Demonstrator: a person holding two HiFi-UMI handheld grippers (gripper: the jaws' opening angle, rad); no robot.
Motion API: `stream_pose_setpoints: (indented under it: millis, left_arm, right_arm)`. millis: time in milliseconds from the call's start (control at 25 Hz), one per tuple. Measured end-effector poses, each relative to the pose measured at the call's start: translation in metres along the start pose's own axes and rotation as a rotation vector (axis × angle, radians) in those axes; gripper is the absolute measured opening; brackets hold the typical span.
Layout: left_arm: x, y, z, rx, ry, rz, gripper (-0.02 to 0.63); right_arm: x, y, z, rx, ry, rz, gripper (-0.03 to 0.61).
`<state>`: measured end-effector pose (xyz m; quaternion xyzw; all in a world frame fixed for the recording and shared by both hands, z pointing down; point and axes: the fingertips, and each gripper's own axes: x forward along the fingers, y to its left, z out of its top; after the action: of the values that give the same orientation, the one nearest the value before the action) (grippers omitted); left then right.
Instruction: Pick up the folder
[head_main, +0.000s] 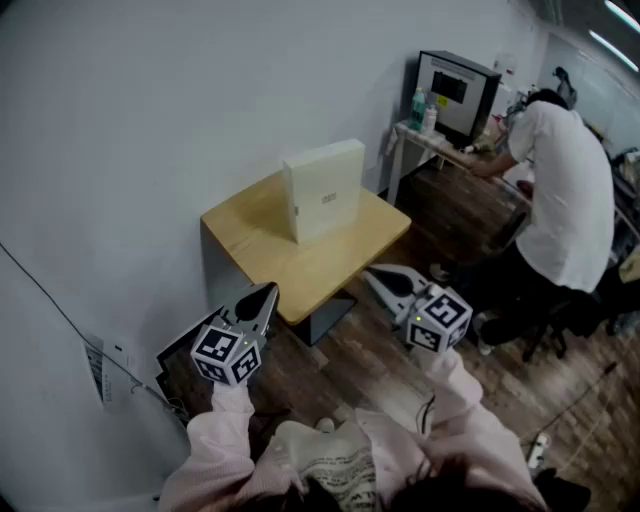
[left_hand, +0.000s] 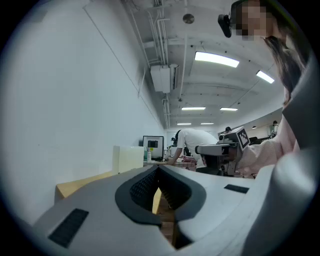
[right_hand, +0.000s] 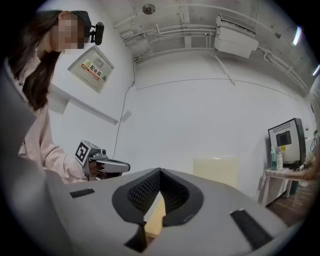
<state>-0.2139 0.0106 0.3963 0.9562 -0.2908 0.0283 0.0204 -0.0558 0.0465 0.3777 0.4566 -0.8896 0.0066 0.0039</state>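
Note:
A thick white folder (head_main: 325, 189) stands upright near the back of a small wooden table (head_main: 292, 265) against the white wall. It shows as a pale block in the left gripper view (left_hand: 128, 158) and in the right gripper view (right_hand: 215, 170). My left gripper (head_main: 267, 293) hovers just off the table's near-left corner, shut and empty. On the other side, my right gripper (head_main: 372, 274) hangs off the table's front-right edge, also shut with nothing in it. Both point level toward the table, well short of the folder.
A person in a white shirt (head_main: 565, 200) bends over a desk (head_main: 430, 140) at the back right, which carries a monitor (head_main: 455, 92) and bottles (head_main: 423, 108). A cable (head_main: 60, 310) runs down the left wall. Wooden floor (head_main: 385, 355) lies between me and the table.

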Motion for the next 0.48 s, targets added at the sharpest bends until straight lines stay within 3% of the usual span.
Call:
stream_pose_setpoints:
  millis: [480]
  left_arm:
    - [0.0087,-0.0038,-0.0106,-0.01,0.023,-0.018,0.0]
  right_arm:
    - [0.0011,-0.0073,-0.0058,0.007,0.0,0.005,-0.003]
